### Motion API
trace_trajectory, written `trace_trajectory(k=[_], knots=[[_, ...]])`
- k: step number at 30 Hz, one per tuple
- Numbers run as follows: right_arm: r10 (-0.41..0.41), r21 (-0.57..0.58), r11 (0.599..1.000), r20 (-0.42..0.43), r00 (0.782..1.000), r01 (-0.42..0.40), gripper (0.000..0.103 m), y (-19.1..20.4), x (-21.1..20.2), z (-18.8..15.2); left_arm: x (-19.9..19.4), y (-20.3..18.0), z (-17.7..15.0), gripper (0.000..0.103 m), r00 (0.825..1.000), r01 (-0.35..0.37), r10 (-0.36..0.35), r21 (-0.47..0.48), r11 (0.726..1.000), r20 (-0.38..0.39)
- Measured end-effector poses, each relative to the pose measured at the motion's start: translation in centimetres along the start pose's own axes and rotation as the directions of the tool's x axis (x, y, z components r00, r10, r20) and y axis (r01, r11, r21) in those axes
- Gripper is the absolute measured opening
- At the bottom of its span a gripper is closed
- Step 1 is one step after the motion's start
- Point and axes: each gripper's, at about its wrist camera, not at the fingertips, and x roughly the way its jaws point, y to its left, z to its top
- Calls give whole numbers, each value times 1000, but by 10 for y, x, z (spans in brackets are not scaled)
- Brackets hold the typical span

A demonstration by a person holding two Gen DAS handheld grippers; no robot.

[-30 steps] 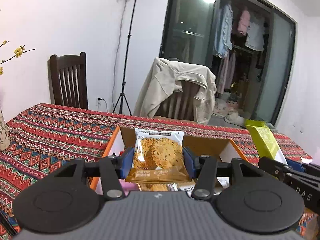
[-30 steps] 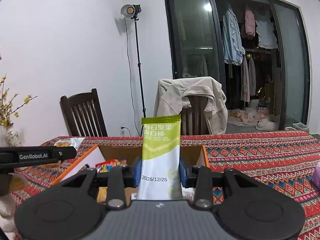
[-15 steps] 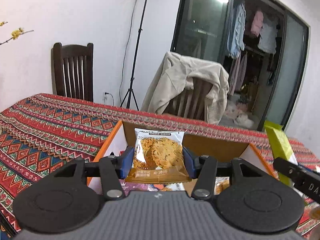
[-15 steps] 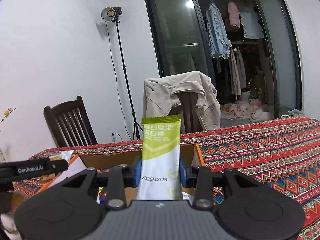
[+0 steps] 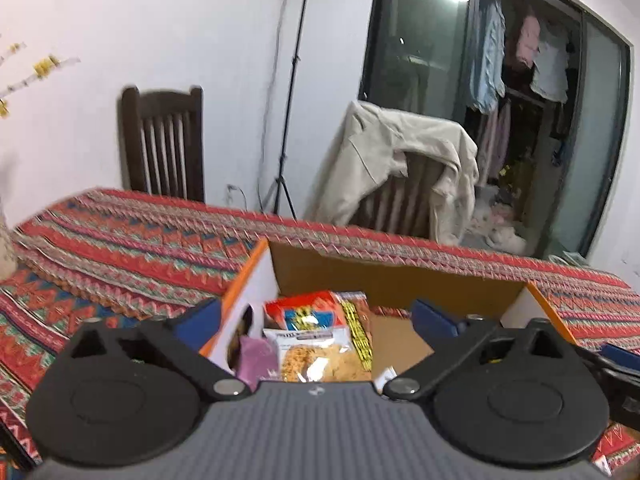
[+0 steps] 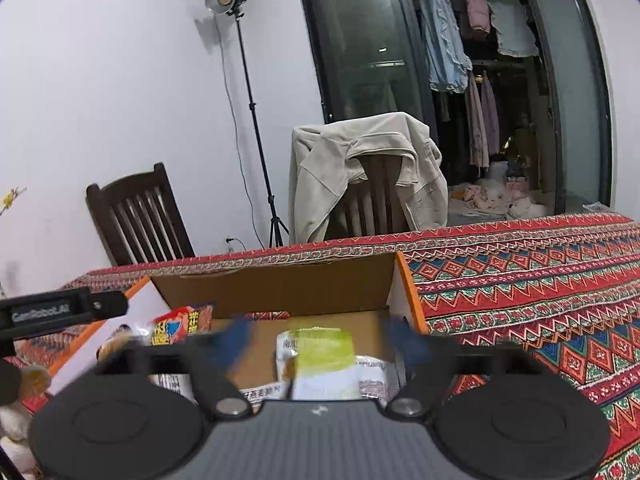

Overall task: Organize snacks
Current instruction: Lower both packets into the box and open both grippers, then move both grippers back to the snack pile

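An open cardboard box (image 5: pixel 400 280) with orange edges stands on the patterned tablecloth. My left gripper (image 5: pixel 318 316) hangs over the box's left part, its jaws opening wide with no grip. Below them the cookie packet (image 5: pixel 316 360) lies loose in the box, beside a red packet (image 5: pixel 304 312) and a purple one (image 5: pixel 258 360). My right gripper (image 6: pixel 320 340) is over the same box (image 6: pixel 280 288), its blurred jaws opening too. The green-and-white bar packet (image 6: pixel 324 364) lies free between and below them on other packets. The left gripper's side (image 6: pixel 60 312) shows at the left.
The red patterned tablecloth (image 6: pixel 520 280) spreads around the box. Behind the table stand a dark wooden chair (image 6: pixel 136 216), a chair draped with a beige jacket (image 6: pixel 368 168) and a light stand (image 6: pixel 256 120). A vase edge (image 5: pixel 6 248) sits far left.
Both grippers sank toward the box and then opened. The cookie packet dropped out of the left one and the green bar packet out of the right one into the box.
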Motion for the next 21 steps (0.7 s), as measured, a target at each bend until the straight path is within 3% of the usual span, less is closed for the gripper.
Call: trace_trajectory(k=[14, 21], knots=[[-12, 39, 999, -7, 1000, 13, 103, -8, -9, 0, -4, -4, 1, 103, 1000, 23, -23, 13, 1000, -10], [26, 26, 999, 28, 999, -27, 103, 4, -40, 10, -28, -3, 8, 103, 999, 39, -39, 9, 999, 5]])
